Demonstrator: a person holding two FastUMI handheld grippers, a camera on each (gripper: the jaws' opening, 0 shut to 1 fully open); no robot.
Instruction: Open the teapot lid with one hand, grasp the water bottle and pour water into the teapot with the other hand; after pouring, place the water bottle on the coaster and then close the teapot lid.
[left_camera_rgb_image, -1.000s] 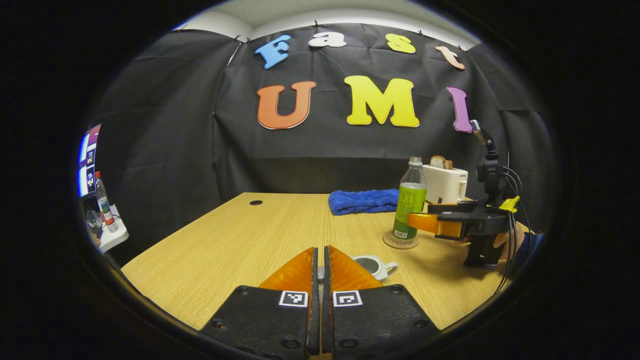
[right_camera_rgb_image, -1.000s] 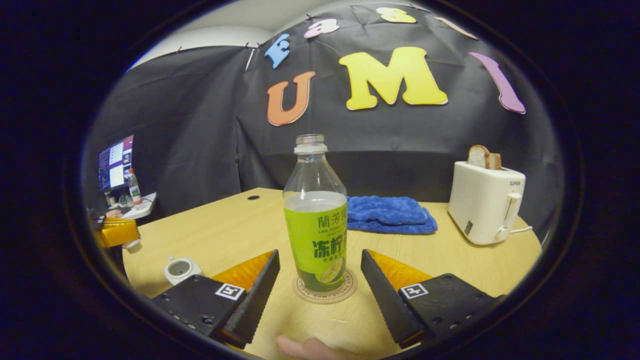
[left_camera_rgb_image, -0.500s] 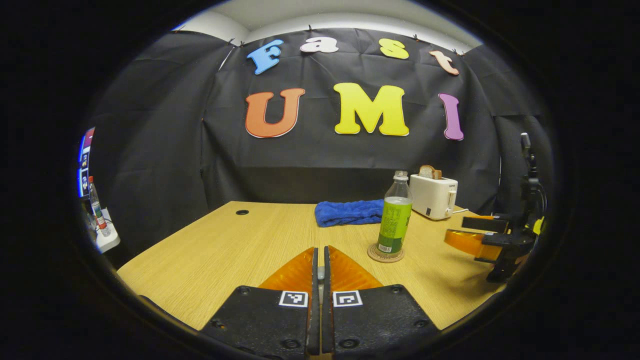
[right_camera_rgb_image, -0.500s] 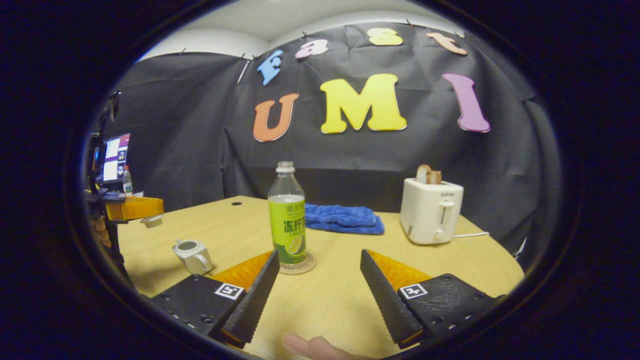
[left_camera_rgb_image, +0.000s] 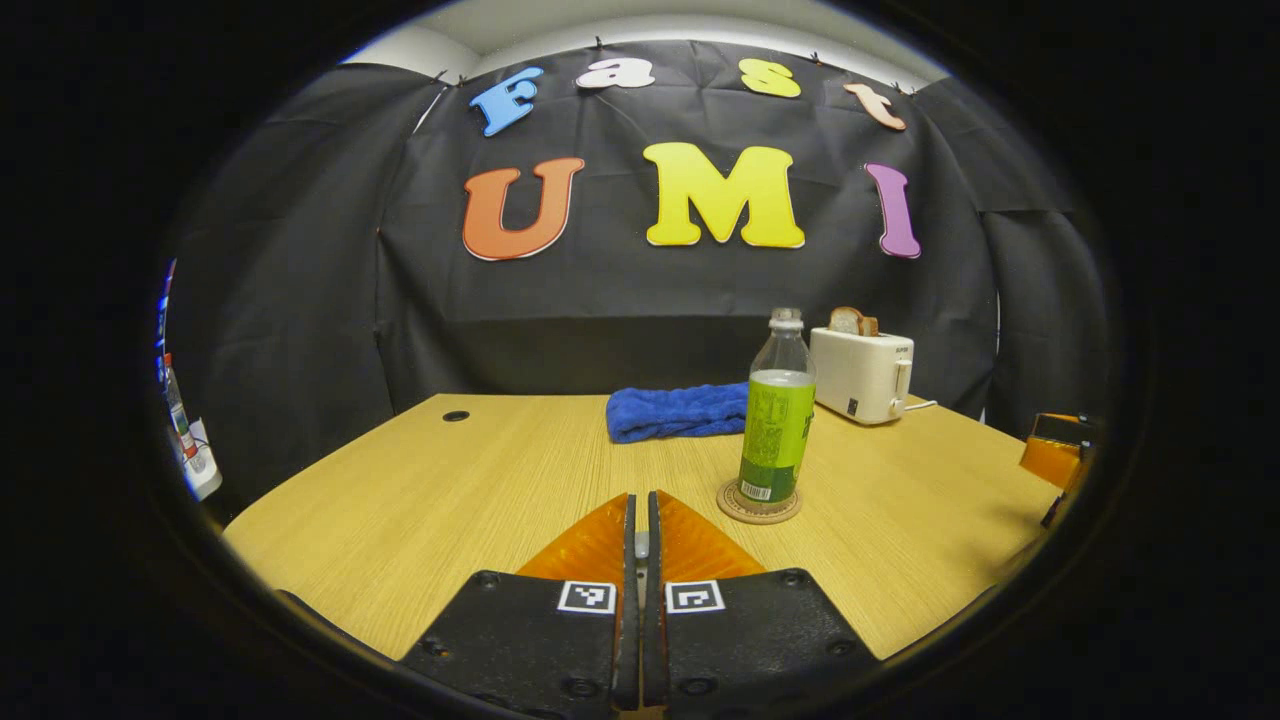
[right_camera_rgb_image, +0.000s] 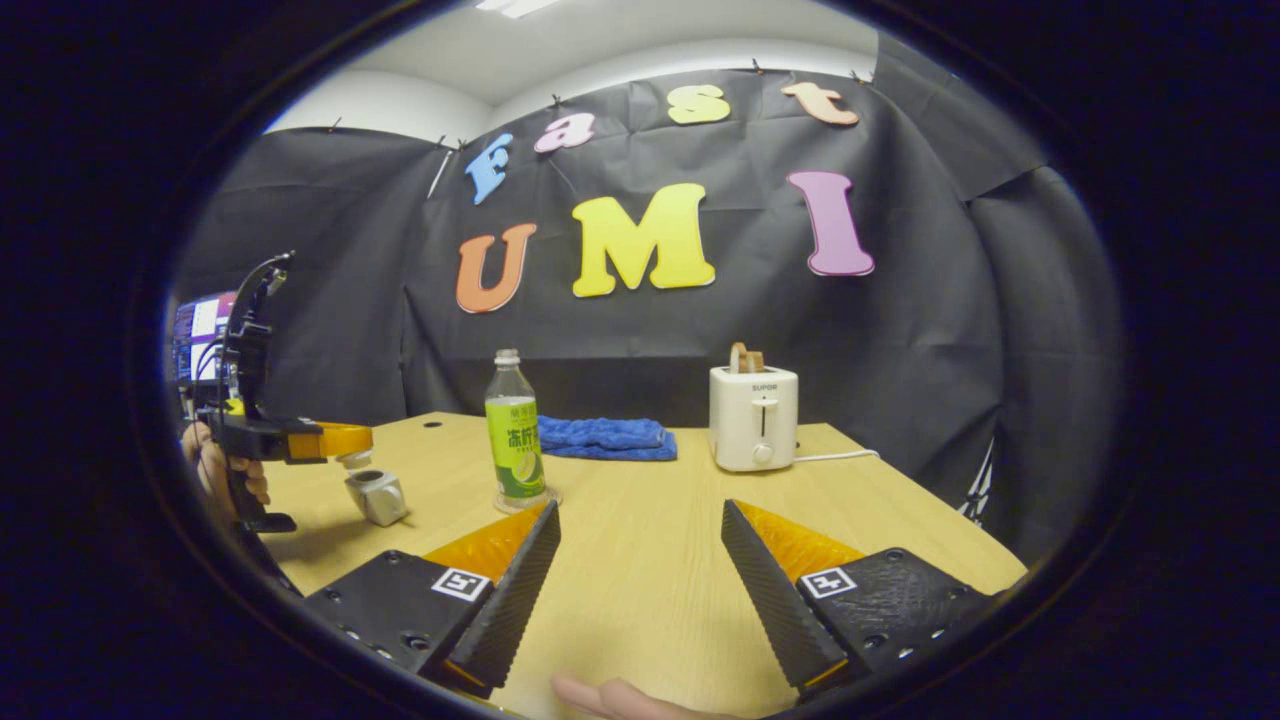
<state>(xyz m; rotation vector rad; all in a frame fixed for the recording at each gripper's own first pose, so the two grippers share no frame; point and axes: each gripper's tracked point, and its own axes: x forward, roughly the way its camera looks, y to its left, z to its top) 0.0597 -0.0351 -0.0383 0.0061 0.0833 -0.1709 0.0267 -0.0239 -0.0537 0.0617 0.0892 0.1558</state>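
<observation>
The green-labelled water bottle (left_camera_rgb_image: 778, 430) stands upright on the round coaster (left_camera_rgb_image: 758, 504), mid-table. My left gripper (left_camera_rgb_image: 640, 497) is shut, with a pale sliver of the teapot lid (left_camera_rgb_image: 640, 546) between its fingers. In the right gripper view that left gripper (right_camera_rgb_image: 352, 440) hovers at the left, and the lid (right_camera_rgb_image: 352, 460) hangs from it just above the small white teapot (right_camera_rgb_image: 377, 496), whose top is uncovered. My right gripper (right_camera_rgb_image: 640, 520) is open and holds nothing; it sits well back from the bottle (right_camera_rgb_image: 515, 445). The right gripper (left_camera_rgb_image: 1058, 455) also shows at the far right of the left gripper view.
A blue towel (left_camera_rgb_image: 675, 412) lies at the back of the wooden table (left_camera_rgb_image: 450, 500), with a white toaster (left_camera_rgb_image: 860, 375) holding bread to its right. A hand (right_camera_rgb_image: 215, 470) holds the left gripper. A monitor (right_camera_rgb_image: 200, 335) stands beyond the table's left edge.
My right gripper has drawn back, open, from the bottle, which stays on the coaster. The left gripper, still shut on the lid, has come closer over the teapot.
</observation>
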